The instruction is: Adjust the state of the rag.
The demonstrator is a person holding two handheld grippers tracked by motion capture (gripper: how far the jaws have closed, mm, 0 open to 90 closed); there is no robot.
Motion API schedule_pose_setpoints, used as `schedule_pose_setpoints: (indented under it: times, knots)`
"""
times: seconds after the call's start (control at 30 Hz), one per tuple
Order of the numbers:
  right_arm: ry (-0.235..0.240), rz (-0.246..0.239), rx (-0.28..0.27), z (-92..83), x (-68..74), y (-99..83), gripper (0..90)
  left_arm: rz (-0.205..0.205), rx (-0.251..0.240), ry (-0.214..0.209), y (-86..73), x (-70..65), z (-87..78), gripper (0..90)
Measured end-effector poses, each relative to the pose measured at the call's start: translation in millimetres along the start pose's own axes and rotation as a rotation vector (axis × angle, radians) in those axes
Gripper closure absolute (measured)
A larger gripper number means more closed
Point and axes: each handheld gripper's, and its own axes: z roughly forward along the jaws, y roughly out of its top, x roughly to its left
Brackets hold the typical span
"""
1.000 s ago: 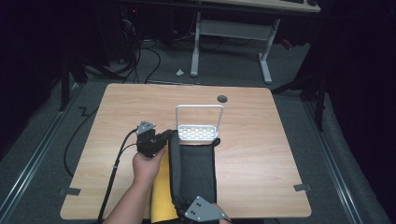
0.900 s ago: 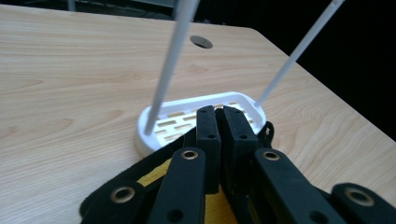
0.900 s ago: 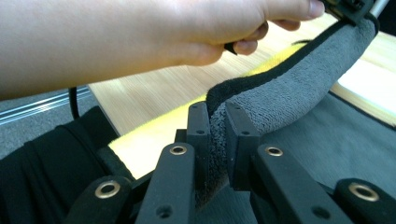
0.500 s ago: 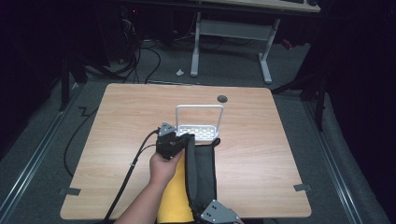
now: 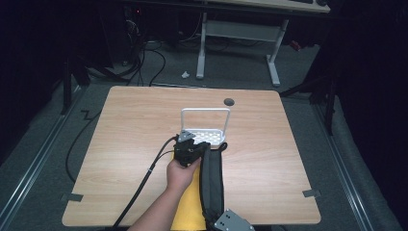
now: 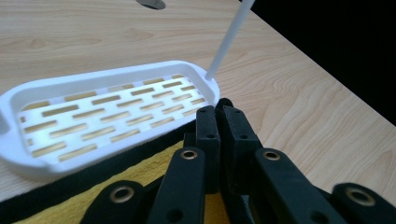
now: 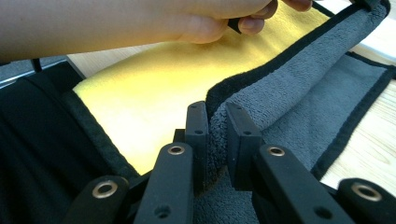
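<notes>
One cloth [image 5: 208, 185], yellow on one face and grey on the other with a black hem, lies folded lengthwise on the near middle of the table [image 5: 120, 144], its far end touching the one white slotted tray [image 5: 206, 136], whose slotted floor is bare. The left tongs [image 6: 218, 112] are fully closed on the cloth's black hem at that far end, just beside the tray's rim. The right tongs [image 7: 217, 122] pinch the grey fold at the cloth's near end, their jaws only narrowly apart with the cloth between them.
</notes>
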Motion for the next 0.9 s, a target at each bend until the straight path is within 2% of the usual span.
schedule_pose_setpoints:
  times: [0.27, 0.37, 0.47, 0.57, 0.63, 0.77, 0.9]
  knots:
    - [-0.022, 0.028, 0.002, -5.1, -6.1, -4.4, 80.1, 0.006, 0.007, -0.018, 0.7, -12.0, 12.2, 85.2]
    - [-0.026, 0.044, 0.019, -4.7, -9.2, -8.6, 73.0, -0.005, 0.032, -0.032, -3.4, -13.1, 18.3, 83.5]
    - [-0.025, 0.062, 0.011, -6.0, -11.8, -9.0, 68.7, 0.0, 0.034, -0.062, -5.9, -15.3, 19.6, 71.3]
    - [-0.04, 0.064, -0.004, -8.6, -14.4, -6.4, 66.7, 0.04, 0.013, -0.053, -4.4, -17.3, 12.6, 61.8]
    - [-0.045, 0.069, -0.017, -9.8, -17.4, -5.5, 66.7, 0.05, 0.001, -0.05, -3.1, -15.9, 6.1, 59.3]
    - [-0.063, 0.091, -0.026, -12.2, -23.2, -4.9, 66.5, 0.072, 0.014, -0.029, -3.8, -6.8, -8.1, 57.8]
    - [-0.082, 0.102, -0.031, -11.9, -28.8, -5.0, 66.9, 0.085, 0.034, 0.01, -13.9, 6.7, -26.2, 57.3]
